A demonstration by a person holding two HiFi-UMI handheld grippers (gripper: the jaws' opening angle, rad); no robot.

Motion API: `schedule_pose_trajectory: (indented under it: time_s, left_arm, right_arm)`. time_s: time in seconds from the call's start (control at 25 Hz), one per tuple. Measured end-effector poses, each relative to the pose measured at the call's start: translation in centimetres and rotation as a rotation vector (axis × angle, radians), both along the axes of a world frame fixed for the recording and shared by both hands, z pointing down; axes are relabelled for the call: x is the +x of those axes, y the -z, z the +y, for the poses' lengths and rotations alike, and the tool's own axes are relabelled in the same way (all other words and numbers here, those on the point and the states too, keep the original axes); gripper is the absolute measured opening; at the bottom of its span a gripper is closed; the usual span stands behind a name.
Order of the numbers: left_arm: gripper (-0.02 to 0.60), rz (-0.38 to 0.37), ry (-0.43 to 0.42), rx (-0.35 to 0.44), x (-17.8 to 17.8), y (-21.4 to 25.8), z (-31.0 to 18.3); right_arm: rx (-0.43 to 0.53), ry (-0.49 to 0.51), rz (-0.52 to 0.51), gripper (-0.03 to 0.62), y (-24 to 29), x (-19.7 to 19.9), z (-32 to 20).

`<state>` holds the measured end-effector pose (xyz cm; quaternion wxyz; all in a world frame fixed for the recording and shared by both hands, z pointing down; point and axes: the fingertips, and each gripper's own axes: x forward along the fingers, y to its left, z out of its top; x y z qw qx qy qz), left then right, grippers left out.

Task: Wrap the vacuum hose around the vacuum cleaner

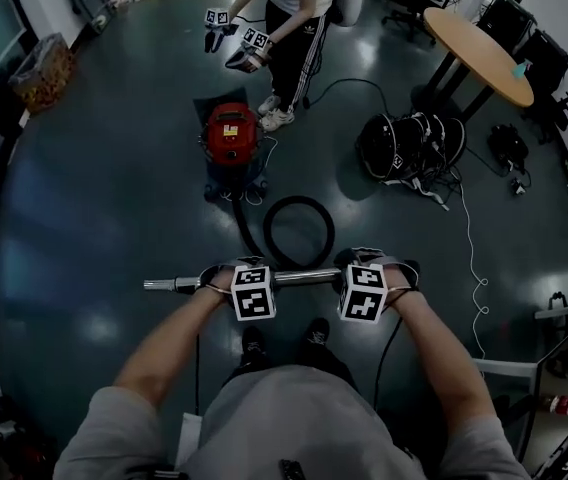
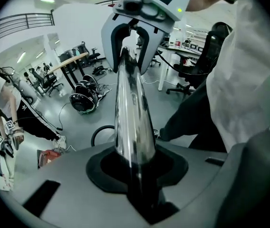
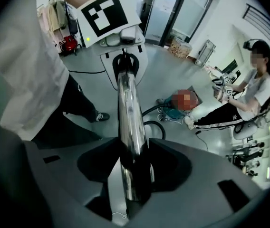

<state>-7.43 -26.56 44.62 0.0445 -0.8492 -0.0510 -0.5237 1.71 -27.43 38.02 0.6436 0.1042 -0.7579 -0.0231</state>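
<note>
A red vacuum cleaner (image 1: 232,136) stands on the dark floor ahead of me. Its black hose (image 1: 299,230) lies in a loop between the vacuum and my feet. I hold the chrome wand tube (image 1: 299,277) level across my front, with its free end (image 1: 154,285) sticking out to the left. My left gripper (image 1: 230,275) is shut on the tube (image 2: 132,103), which runs straight out between its jaws. My right gripper (image 1: 364,268) grips the same tube (image 3: 128,113) further right. Each gripper view shows the other gripper at the tube's far end.
A person (image 1: 284,18) holding two grippers stands just behind the vacuum. A round wooden table (image 1: 479,53) is at the back right, a pile of black gear (image 1: 409,146) is beside it, and a white cable (image 1: 469,248) trails over the floor. A bin (image 1: 44,68) sits at the far left.
</note>
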Motion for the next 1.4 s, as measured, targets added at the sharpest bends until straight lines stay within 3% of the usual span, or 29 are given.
schedule_pose_trajectory:
  time_s: [0.12,0.24,0.56,0.72,0.96,1.0,1.04,1.12,1.24,1.4]
  left_arm:
    - [0.115,-0.016,0.062,-0.007,1.6,-0.2,-0.7]
    - [0.115,-0.018,0.125,-0.019,3.4,-0.7,-1.1]
    - [0.117,-0.037,0.26,-0.051,7.4,-2.4,-0.9]
    - [0.117,-0.03,0.341,-0.046,9.7,-2.5,-1.6]
    - [0.117,-0.014,0.479,-0.087,11.7,-2.7,-2.0]
    - [0.117,-0.009,0.5,-0.093,11.9,-2.8,-2.0]
    - [0.117,-0.002,0.522,-0.1,12.0,-2.9,-2.0]
    - [0.117,0.009,0.561,-0.111,12.4,-2.9,-2.1]
    - [0.117,0.033,0.609,-0.136,13.0,-2.6,-2.3]
    - [0.117,0.072,0.67,-0.165,13.4,-1.9,-2.3]
  right_arm:
    - [0.065,0.019,0.01,0.175,1.4,3.0,-1.3]
    - [0.119,-0.026,-0.003,0.175,2.3,6.3,-2.5]
    - [0.071,-0.36,-0.356,0.175,3.2,11.2,-3.1]
    - [-0.026,-0.577,-0.602,0.175,2.4,12.2,-2.5]
    - [-0.268,-0.878,-0.96,0.175,0.5,12.5,-3.0]
    - [-0.287,-0.907,-0.986,0.181,0.1,12.3,-3.3]
    - [-0.306,-0.933,-1.008,0.249,-0.4,12.0,-3.6]
    - [-0.352,-0.991,-1.071,0.292,-1.3,11.3,-4.5]
    - [-0.445,-1.086,-1.219,0.301,-1.8,9.6,-6.3]
    - [-0.483,-1.094,-1.319,0.299,-1.9,7.1,-8.3]
